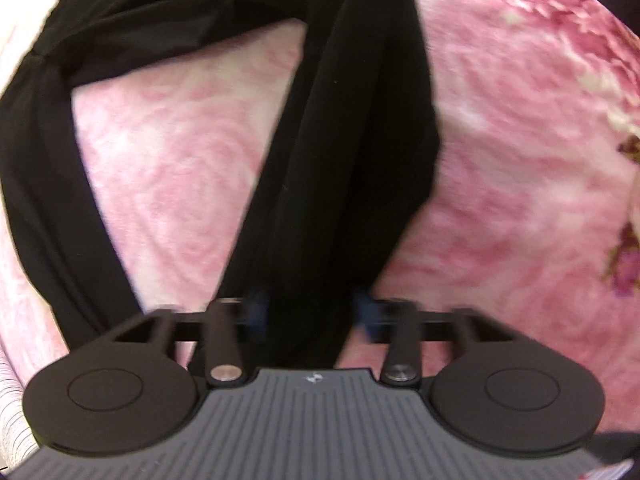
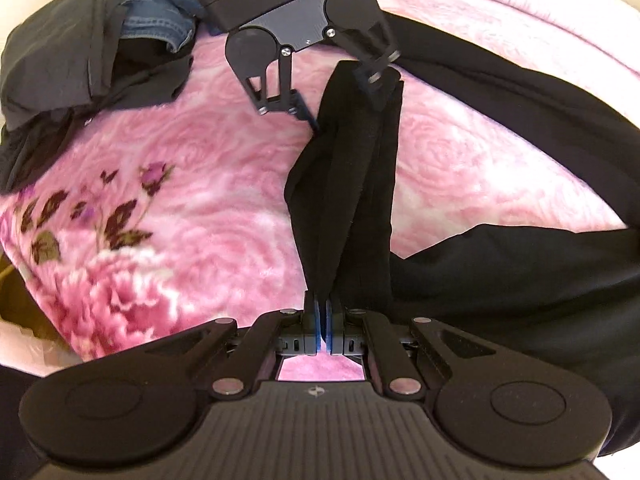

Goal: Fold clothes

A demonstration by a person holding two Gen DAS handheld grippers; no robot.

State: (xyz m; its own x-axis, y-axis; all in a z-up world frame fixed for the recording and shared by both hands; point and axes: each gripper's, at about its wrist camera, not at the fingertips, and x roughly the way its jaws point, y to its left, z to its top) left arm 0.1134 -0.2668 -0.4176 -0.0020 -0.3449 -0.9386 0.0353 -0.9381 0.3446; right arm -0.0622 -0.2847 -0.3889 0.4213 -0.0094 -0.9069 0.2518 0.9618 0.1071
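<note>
The black garment (image 2: 348, 168) is stretched as a narrow folded band between the two grippers above the pink floral blanket (image 2: 168, 208) on the bed, and from the right wrist view it runs from 6 o'clock up to 12 o'clock. The right gripper (image 2: 323, 322) is closed tightly on the near end of this band, while the left gripper (image 2: 340, 96), at 12 o'clock, has its jaws wide apart with the far end of the band between them. A pile of other clothes (image 2: 100, 64) lies at 10 o'clock.
</note>
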